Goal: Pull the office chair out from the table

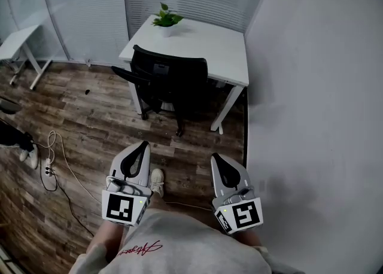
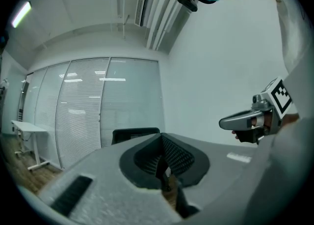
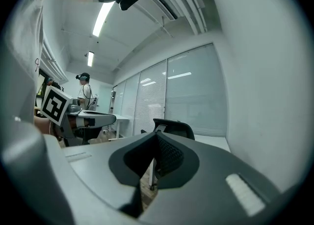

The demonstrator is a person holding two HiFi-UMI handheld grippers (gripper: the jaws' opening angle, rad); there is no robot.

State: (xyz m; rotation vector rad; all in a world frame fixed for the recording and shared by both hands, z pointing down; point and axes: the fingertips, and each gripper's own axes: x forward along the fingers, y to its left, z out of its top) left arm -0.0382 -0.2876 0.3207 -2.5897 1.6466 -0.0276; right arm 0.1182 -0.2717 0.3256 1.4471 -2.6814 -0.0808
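Seen from the head camera looking down, a black office chair (image 1: 170, 81) stands tucked against the near edge of a small white table (image 1: 224, 51), its backrest facing the person and its seat partly under the top. A potted green plant (image 1: 166, 20) sits at the table's far edge, and a pale wall (image 1: 317, 117) runs along the right. 2 handheld grippers point level toward the chair, both well apart from it, over a wood-plank floor (image 1: 90, 123). The left gripper (image 1: 144, 145) has its jaws pressed together with nothing between them. The right gripper (image 1: 214, 157) is likewise closed and empty. White cables (image 1: 55, 165) trail across the floor at left.
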